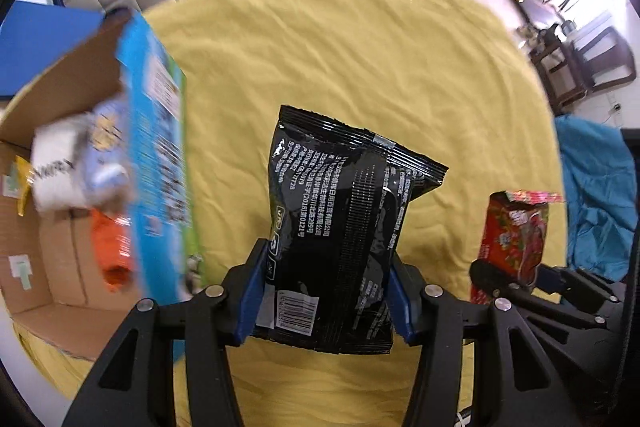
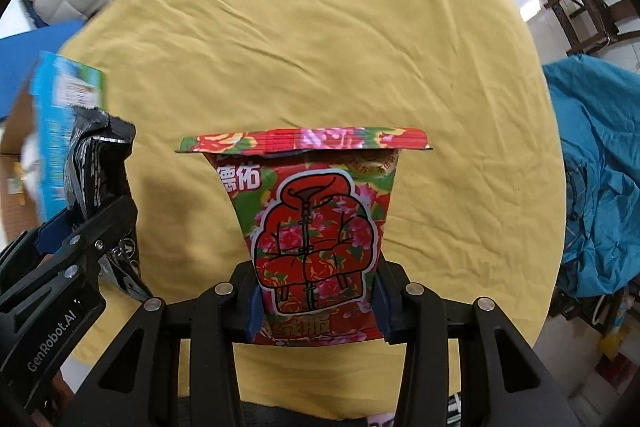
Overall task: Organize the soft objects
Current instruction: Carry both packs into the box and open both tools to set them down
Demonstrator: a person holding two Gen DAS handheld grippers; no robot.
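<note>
Hanging above the yellow cloth (image 1: 360,47), the black snack bag (image 1: 340,227) is clenched low down by the left hand-held gripper (image 1: 326,291); the right hand-held gripper (image 2: 316,303) pinches the red flowered bag (image 2: 316,227). Both bags look light, crinkly and crushable. The cardboard box (image 1: 60,87) holds soft packets.

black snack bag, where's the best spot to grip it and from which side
Grip the lower body of the black snack bag, above its bottom seam, coming from above with a pad on each side edge. The bag is flat and soft, so its narrow width fits between the pads. The left gripper holds it just so, hanging over the yellow cloth.
</note>
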